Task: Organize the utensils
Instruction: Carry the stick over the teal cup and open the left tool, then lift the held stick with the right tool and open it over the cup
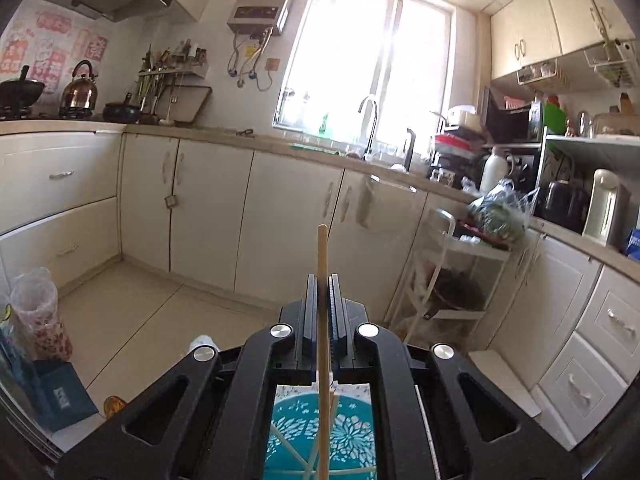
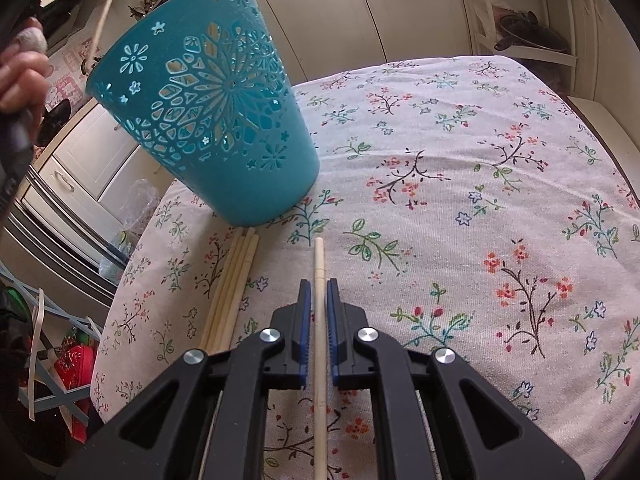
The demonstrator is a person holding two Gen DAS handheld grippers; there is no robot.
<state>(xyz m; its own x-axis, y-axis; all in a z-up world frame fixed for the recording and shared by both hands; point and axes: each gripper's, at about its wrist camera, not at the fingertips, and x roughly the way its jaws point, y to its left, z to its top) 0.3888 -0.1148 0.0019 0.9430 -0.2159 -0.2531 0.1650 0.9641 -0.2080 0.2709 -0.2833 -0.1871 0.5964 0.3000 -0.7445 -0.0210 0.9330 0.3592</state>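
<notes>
Left wrist view shows the left hand-held gripper (image 1: 322,280) clamped on a single wooden chopstick (image 1: 322,264), which stands nearly upright between the pads, its tip rising against the kitchen cabinets (image 1: 208,208). Directly below, seen through the frame of the tool, lies the open mouth of the teal perforated basket (image 1: 352,432), with several chopsticks already crossed inside it. The held stick's lower end appears to reach down into that opening.

Right wrist view shows the right hand-held gripper (image 2: 319,288) pressed together on another chopstick (image 2: 319,264), which lies along the flowered tablecloth (image 2: 460,184) of the counter with its tip pointing toward the basket's foot. Just to its left a small bundle of loose chopsticks (image 2: 236,280) rests on the cloth, their ends touching or nearly touching the basket's base. The person's other hand (image 2: 22,76) shows at the upper left, above the basket's rim.

The likely risks: if the left stick is let go while off the vertical, it could tip over the rim and fall to the floor. The basket is light and stands near the counter's edge, so a knock from either tool might topple it. The right stick, gripped near one end, could swing or slip when lifted.
</notes>
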